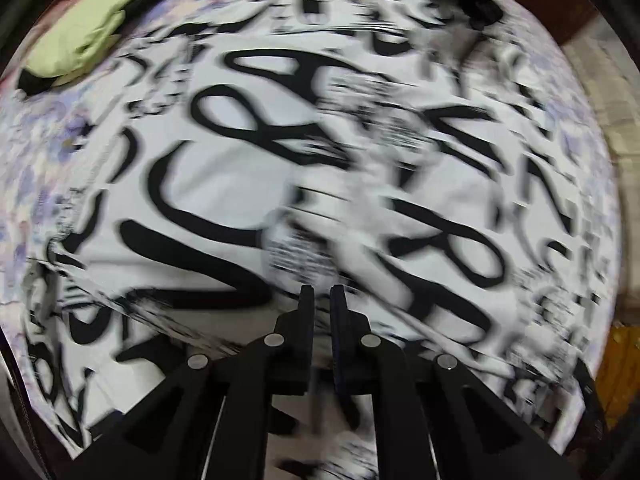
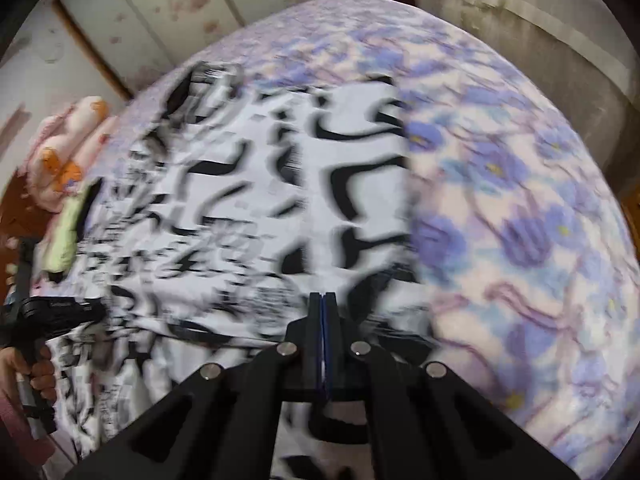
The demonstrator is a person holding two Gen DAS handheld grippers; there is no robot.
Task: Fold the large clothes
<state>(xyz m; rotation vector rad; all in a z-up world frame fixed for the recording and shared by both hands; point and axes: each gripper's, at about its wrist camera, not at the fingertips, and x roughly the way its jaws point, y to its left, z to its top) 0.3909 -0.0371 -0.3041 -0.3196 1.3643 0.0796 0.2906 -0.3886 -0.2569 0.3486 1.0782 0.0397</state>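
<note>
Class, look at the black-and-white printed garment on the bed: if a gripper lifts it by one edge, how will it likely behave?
The printed garment will probably drape and sag, since it lies in soft wrinkles on the floral bedspread. It looks thin, so likely light. The unheld part may drag and bunch across the bedspread rather than slide flat.

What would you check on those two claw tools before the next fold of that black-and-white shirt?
1. Shirt lying on the floral bedspread: ok.
2. Left gripper jaws stand slightly apart, no cloth seen between them: ok.
3. Right gripper jaws pressed together; whether cloth is pinched between them: cannot tell.
4. Right edge of the shirt runs straight: ok.
5. Green cloth touches the shirt's far corner: not ok.
6. Pictures sharp enough to judge wrinkles: not ok, blurred.
</note>
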